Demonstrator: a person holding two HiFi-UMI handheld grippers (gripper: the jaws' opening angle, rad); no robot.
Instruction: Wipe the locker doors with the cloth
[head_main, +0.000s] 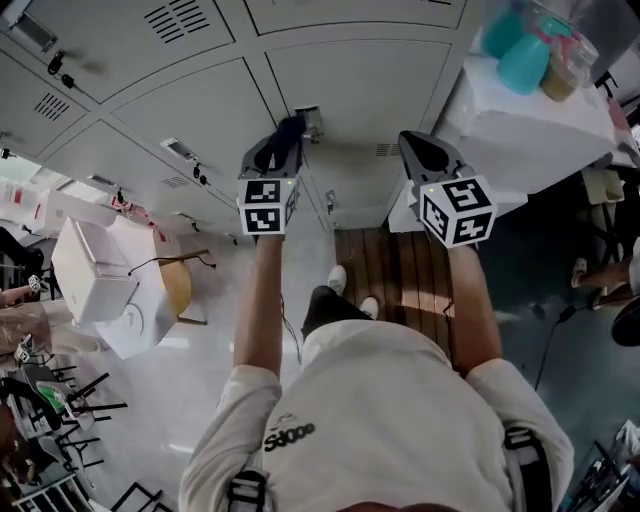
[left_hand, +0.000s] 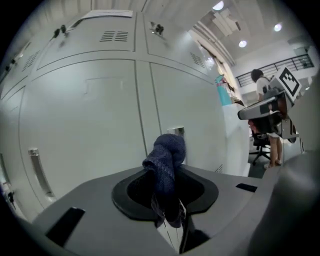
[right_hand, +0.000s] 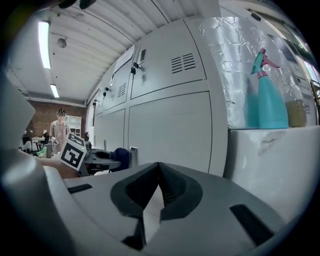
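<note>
Grey metal locker doors (head_main: 330, 90) fill the wall in front of me. A bunched dark blue cloth (left_hand: 167, 160) sticks out of my left gripper (left_hand: 168, 176), which is shut on it. In the head view the cloth (head_main: 291, 128) sits close to the door seam by a small latch (head_main: 310, 118), and I cannot tell whether it touches the door. My left gripper (head_main: 288, 140) is raised toward the lockers. My right gripper (head_main: 420, 148) hovers beside it to the right. In its own view the right gripper (right_hand: 159, 172) is shut on nothing and faces a locker door (right_hand: 170, 125).
A white counter (head_main: 530, 130) stands right of the lockers with a teal spray bottle (right_hand: 270, 95) and other containers. A wooden pallet (head_main: 400, 275) lies below my right arm. White boxes (head_main: 95, 270) and black chair legs crowd the floor at left. A person (right_hand: 60, 127) stands far off.
</note>
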